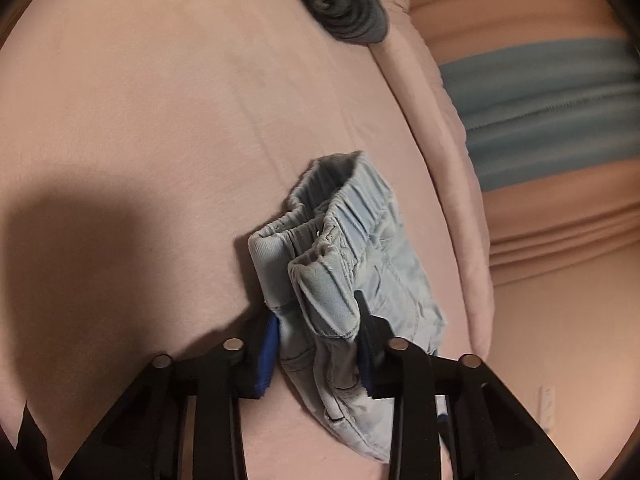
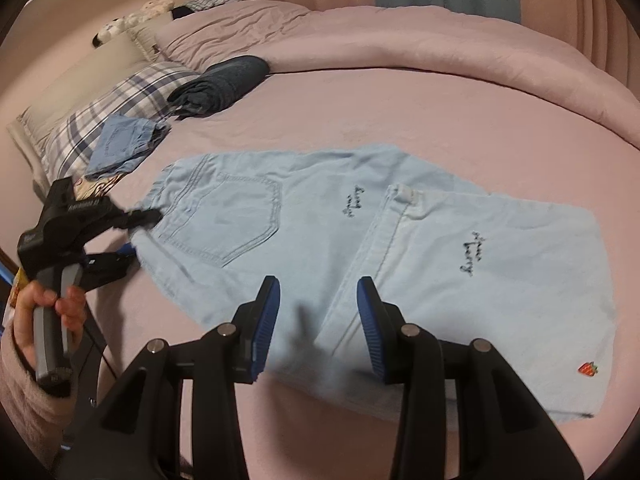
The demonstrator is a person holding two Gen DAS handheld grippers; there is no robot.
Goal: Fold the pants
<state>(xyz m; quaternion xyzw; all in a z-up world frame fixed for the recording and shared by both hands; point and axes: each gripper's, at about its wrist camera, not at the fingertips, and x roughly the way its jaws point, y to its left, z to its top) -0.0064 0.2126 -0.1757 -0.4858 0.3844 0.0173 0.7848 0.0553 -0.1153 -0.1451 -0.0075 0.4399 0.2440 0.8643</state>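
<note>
Light blue pants (image 2: pixel 360 264) lie flat on the pink bed sheet (image 2: pixel 400 112), folded in half, long axis running left-right, waistband toward the left gripper (image 2: pixel 132 236), which pinches the elastic waistband (image 1: pixel 320 240). Right gripper (image 2: pixel 318 320) hovers spread over the mid-leg. Folded dark pants (image 2: pixel 224 84) sit near a plaid pillow (image 2: pixel 112 108).

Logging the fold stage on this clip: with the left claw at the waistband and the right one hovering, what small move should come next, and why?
Probably lower the open right claw onto the near edge of the pants beneath it and close. The left claw already pinches the waistband, while the pants lie flat on the bed with one leg folded over, so a second grip seems needed.
</note>
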